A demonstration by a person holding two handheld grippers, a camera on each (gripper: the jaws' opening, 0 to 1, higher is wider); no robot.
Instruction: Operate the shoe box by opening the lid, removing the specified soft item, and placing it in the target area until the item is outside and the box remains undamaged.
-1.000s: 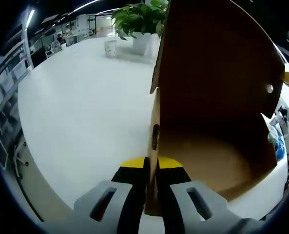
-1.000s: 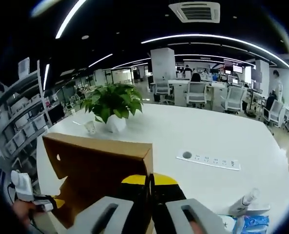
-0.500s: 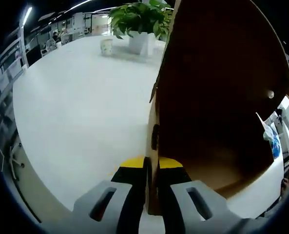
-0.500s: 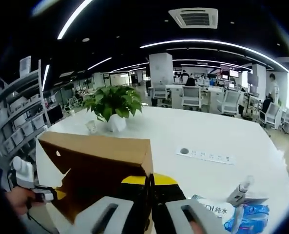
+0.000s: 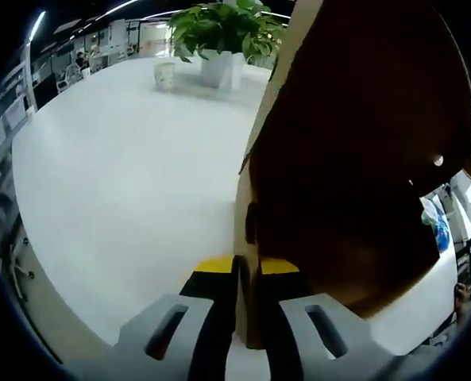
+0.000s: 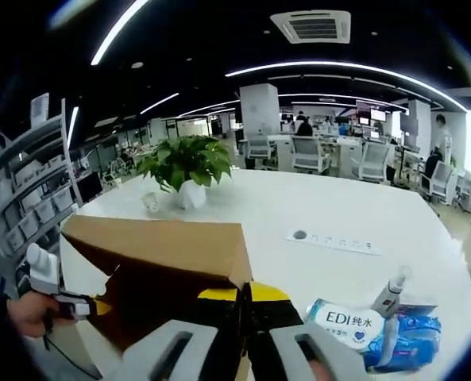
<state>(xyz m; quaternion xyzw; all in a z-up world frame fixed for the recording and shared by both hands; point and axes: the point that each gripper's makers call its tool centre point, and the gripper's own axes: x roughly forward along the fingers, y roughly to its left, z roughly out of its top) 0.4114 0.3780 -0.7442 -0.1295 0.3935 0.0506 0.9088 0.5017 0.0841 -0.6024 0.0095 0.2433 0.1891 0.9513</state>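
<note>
Shoe box lid (image 5: 362,159) up close in the left gripper view, a brown cardboard panel standing on edge, and the left gripper (image 5: 247,274) has its 2 yellow-tipped jaws pinched tight on that edge, nothing but cardboard between them. The panel's dark inner face fills the right side, with a small round hole (image 5: 438,160) showing bright near its far rim. Over in the right gripper view, the right gripper (image 6: 245,298) has its jaws clamped narrow on a corner of the same lid (image 6: 164,246), which spreads away to the left as a flat brown sheet, darker underneath. At the lid's left end a hand (image 6: 25,313) grips the other tool, yellow tip against the cardboard. Just right of the right gripper's jaws lies a blue and white soft pack (image 6: 370,329) with printed lettering, and a small spray bottle (image 6: 392,292) stands just behind it. Everything sits on a wide white table (image 6: 299,214). Further back on it, a white power strip (image 6: 334,242), then a leafy potted plant (image 6: 186,167) with a small paper cup (image 6: 150,204) beside it. Beyond that, office chairs and desks (image 6: 338,155) under long ceiling lights.
</note>
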